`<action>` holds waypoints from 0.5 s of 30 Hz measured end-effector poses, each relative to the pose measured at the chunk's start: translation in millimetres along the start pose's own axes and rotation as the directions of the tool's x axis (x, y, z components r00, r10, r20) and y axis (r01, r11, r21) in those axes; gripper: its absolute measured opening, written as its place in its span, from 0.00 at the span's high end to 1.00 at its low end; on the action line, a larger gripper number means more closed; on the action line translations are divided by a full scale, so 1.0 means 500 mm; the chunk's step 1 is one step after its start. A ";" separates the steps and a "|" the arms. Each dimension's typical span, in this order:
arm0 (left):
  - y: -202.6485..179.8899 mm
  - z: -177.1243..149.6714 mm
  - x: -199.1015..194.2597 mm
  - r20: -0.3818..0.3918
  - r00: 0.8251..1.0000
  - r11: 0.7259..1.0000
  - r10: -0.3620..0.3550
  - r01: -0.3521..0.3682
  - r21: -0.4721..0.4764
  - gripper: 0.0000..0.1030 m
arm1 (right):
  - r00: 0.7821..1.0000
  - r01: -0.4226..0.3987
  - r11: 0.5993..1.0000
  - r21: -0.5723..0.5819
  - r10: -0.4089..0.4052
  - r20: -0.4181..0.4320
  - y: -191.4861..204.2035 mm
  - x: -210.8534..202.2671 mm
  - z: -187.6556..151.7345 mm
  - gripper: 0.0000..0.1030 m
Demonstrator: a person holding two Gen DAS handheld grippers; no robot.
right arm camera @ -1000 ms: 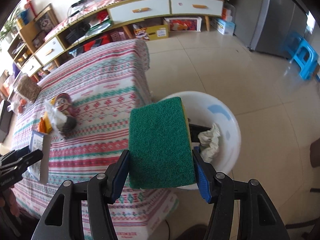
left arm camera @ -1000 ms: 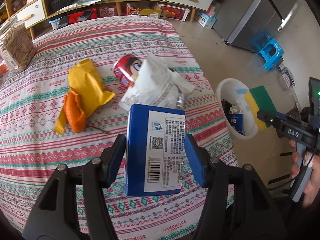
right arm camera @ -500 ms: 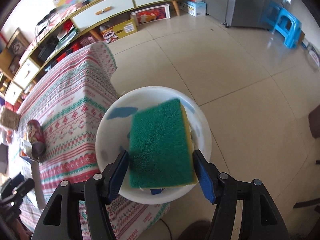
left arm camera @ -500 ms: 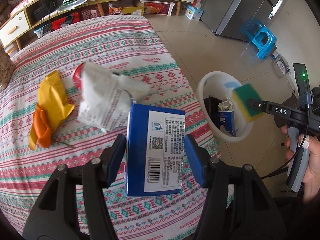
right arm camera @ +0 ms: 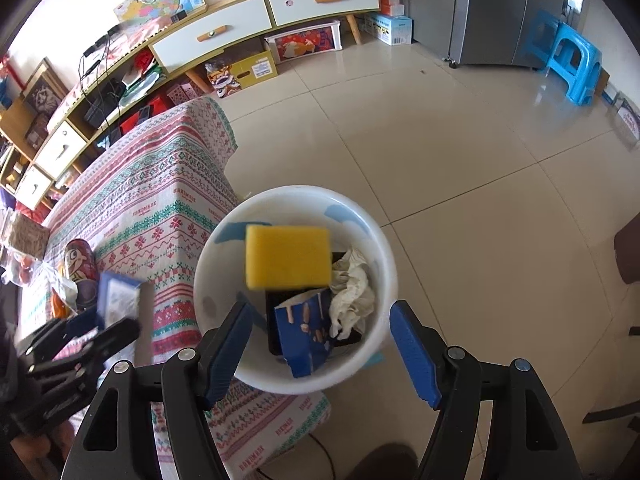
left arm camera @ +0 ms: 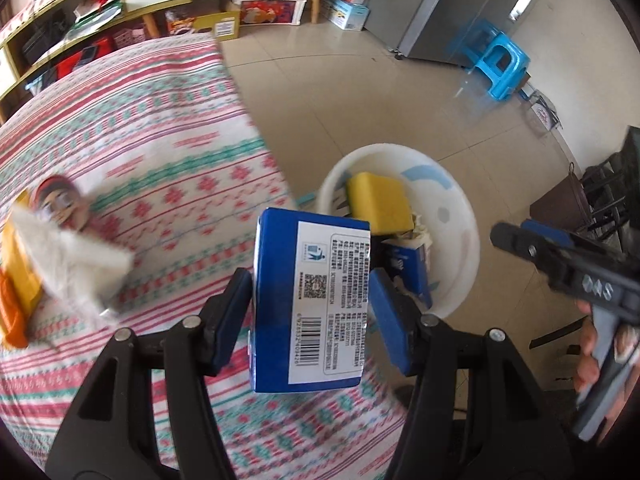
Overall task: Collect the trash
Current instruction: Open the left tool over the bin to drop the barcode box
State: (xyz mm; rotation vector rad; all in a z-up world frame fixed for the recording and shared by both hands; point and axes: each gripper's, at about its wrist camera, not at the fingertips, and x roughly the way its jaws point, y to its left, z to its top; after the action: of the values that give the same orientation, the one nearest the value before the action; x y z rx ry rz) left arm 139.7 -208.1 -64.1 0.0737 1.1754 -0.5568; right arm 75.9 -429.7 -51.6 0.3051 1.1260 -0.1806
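My left gripper (left arm camera: 311,280) is shut on a blue carton (left arm camera: 280,320) with a white barcode label, held over the table's right edge beside the white bin (left arm camera: 464,220). In the right wrist view the same carton (right arm camera: 120,296) shows at the left. My right gripper (right arm camera: 320,320) hangs above the bin (right arm camera: 386,252), its jaws opening with nothing between them. The sponge (right arm camera: 288,256) is free of the pads, yellow side up, inside the bin's mouth. It also shows in the left wrist view as a yellow sponge (left arm camera: 380,204).
The bin holds a torn blue carton (right arm camera: 304,332) and crumpled tissue (right arm camera: 352,292). On the patterned tablecloth (left arm camera: 160,140) lie a red can (left arm camera: 60,204), a white bag (left arm camera: 72,260) and yellow and orange wrappers (left arm camera: 16,284). A blue stool (right arm camera: 572,64) stands on the tiled floor.
The left gripper carried the blue carton rightward to the bin's side. The right gripper opened over the bin, and the sponge left it and turned yellow side up.
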 end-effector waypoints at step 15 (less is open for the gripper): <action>-0.089 0.049 0.058 0.020 0.999 0.998 -0.034 0.033 0.058 0.26 | 0.999 0.048 0.999 0.023 -0.049 0.023 -0.069 -0.037 -0.027 0.28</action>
State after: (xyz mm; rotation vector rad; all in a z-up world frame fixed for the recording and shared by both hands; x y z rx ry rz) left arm 148.5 -265.7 -69.8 0.0970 1.1416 -0.6199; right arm 46.4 -458.1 -45.3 0.2947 1.1088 -0.2389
